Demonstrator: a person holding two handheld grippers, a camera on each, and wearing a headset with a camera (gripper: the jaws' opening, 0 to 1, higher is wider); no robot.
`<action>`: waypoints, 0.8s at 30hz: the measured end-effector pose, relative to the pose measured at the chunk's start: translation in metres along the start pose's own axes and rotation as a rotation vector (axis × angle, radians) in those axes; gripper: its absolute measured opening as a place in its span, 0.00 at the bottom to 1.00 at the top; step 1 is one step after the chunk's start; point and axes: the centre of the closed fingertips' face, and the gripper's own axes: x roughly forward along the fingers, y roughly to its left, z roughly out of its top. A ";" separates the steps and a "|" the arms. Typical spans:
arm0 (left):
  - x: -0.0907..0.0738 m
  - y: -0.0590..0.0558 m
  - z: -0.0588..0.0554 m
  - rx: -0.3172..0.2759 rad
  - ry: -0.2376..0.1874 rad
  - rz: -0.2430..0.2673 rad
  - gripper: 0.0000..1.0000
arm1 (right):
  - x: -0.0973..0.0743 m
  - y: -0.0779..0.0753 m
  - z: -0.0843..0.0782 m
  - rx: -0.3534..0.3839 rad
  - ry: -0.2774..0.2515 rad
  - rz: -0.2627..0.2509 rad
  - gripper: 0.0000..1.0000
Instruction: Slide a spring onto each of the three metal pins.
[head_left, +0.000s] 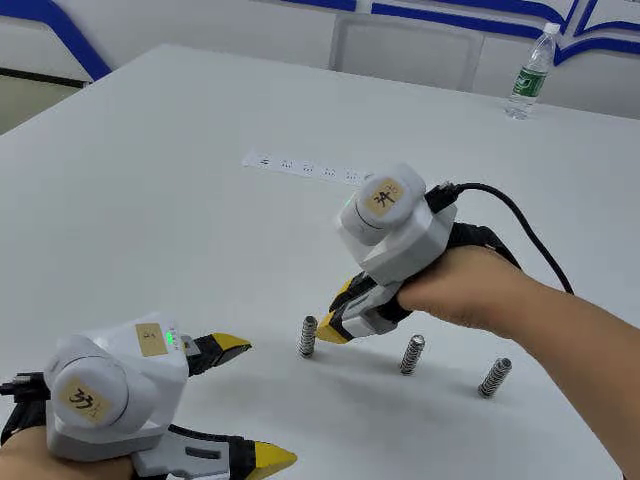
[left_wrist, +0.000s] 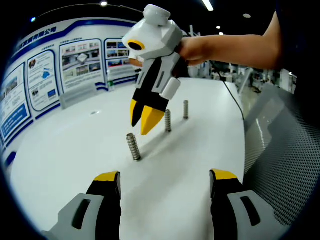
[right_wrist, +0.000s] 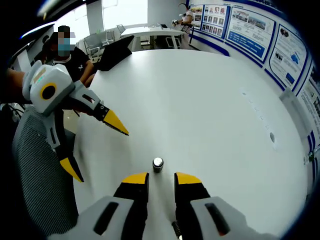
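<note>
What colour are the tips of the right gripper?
Yellow, on black jaws. The left gripper view shows the right gripper best.

The head view looks forward and down across the white table (head_left: 150, 180), with the left gripper (head_left: 262, 400) close at lower left and the right gripper (head_left: 328, 332) mid-frame. The left gripper view sits low, facing across the tabletop. The right gripper view looks steeply down from close above. All three share the nearest spring (right_wrist: 158, 164) and the tabletop around it.

Bright even light, soft shadows, fisheye-warped edges
</note>
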 end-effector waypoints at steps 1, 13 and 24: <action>0.000 0.000 0.000 0.000 -0.001 0.001 0.74 | -0.002 0.001 -0.001 0.003 -0.003 -0.002 0.21; 0.001 0.000 0.004 -0.007 -0.008 -0.001 0.75 | -0.024 0.007 -0.009 0.040 -0.081 -0.039 0.22; 0.001 -0.004 0.004 -0.011 -0.008 -0.007 0.76 | -0.036 0.018 -0.032 0.087 -0.106 -0.051 0.24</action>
